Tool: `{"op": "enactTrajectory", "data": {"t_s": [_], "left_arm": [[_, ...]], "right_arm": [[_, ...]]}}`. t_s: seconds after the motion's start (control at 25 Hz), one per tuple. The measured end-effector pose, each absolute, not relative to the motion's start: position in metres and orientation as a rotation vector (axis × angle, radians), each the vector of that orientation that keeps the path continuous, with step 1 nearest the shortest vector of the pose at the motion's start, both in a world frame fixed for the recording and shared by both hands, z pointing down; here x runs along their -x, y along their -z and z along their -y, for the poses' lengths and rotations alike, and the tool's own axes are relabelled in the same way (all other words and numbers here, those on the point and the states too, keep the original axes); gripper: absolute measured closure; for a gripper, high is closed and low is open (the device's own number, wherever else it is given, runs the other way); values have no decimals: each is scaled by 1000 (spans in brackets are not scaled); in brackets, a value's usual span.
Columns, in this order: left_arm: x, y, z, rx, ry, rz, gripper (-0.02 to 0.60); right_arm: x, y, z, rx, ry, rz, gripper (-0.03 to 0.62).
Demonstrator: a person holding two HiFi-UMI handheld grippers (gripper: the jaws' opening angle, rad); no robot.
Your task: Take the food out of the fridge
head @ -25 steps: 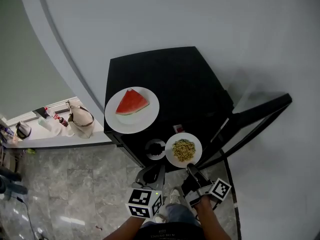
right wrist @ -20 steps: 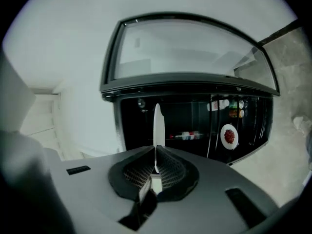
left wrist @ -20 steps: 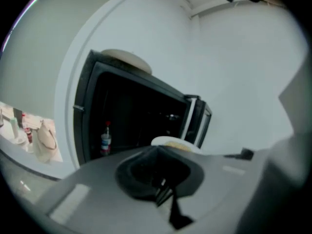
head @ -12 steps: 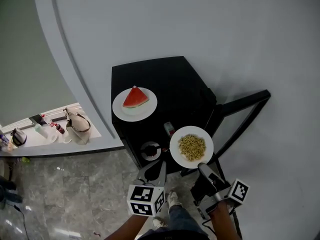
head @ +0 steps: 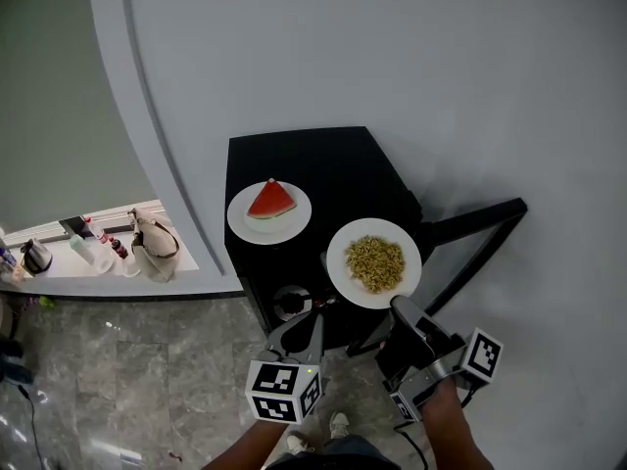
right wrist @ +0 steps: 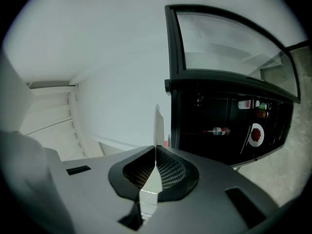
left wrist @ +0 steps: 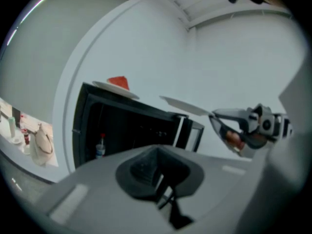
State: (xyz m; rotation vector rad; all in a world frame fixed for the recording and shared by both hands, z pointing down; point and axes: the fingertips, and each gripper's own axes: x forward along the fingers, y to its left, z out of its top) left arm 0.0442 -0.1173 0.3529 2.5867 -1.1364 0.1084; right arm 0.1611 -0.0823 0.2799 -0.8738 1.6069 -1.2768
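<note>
A black fridge (head: 333,169) stands against the white wall with its glass door (head: 472,225) swung open to the right. A white plate with a watermelon slice (head: 269,211) rests on the fridge top. My right gripper (head: 400,308) is shut on the rim of a white plate of yellowish food (head: 373,262) and holds it level over the fridge's front right corner. In the right gripper view that plate (right wrist: 158,123) runs edge-on out of the jaws. My left gripper (head: 297,339) hangs before the fridge opening, shut and empty.
Inside the fridge a small plate of dark red food (right wrist: 256,134) and a bottle (right wrist: 218,130) remain on the shelves. A ledge at the left carries a bag (head: 155,241) and bottles. Grey marble floor (head: 127,380) lies below.
My right gripper has lifted the plate of yellowish food from low in front of the fridge up to the height of the fridge top. The left gripper rose a little.
</note>
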Motion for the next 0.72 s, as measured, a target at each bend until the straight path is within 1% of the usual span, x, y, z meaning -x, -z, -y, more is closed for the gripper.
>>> {"op": "enactTrajectory", "data": {"t_s": [0.28, 0.6, 0.72], "left_arm": [[-57, -342, 135, -2569, -70, 1202, 597], [-57, -336, 162, -2515, -54, 1302, 597], [-55, -340, 161, -2505, -60, 1331, 597]], "right_arm": [[-164, -274, 134, 848, 1341, -1608, 588], [-161, -266, 197, 856, 1373, -1591, 588], [-163, -273, 203, 873, 1377, -1557, 588]]}}
